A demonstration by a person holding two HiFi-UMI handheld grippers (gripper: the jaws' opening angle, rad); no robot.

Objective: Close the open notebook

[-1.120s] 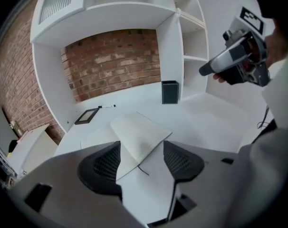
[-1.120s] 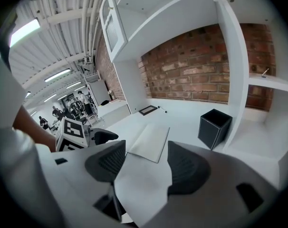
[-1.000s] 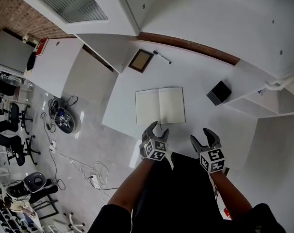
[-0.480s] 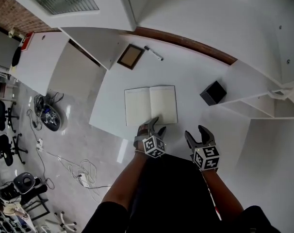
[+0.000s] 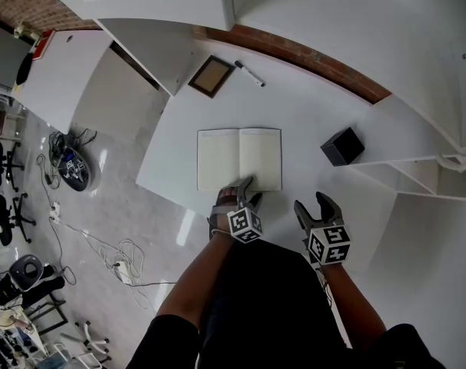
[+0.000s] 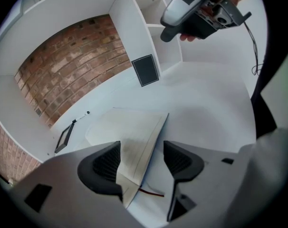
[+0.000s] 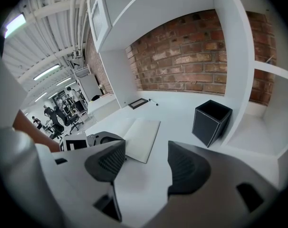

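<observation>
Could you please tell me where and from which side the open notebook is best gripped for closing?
Probably one page's near edge, approached from the person's side. The notebook lies flat and open, its spine running away from the person, so that thin edge faces the open left gripper, whose jaws straddle it.

Between the open jaws of the left gripper (image 6: pixel 141 151) we see the notebook (image 6: pixel 134 137): smooth, matt, cream paper, with a thin red ribbon (image 6: pixel 151 193) at its near edge. The shells of that gripper and of the right gripper (image 7: pixel 146 156) look like matt grey plastic, and their pads (image 6: pixel 106 163) look dark, ribbed and rubbery. The desk (image 5: pixel 310 121) beneath both is white and smooth with a faint sheen. Just ahead of the right gripper, the box (image 7: pixel 210 122) is matt black with paler edges. Far ahead of both, the wall (image 7: pixel 182 46) is rough, matt red brick. Beyond the left gripper's outer side, the floor (image 5: pixel 141 229) is glossy grey.
</observation>
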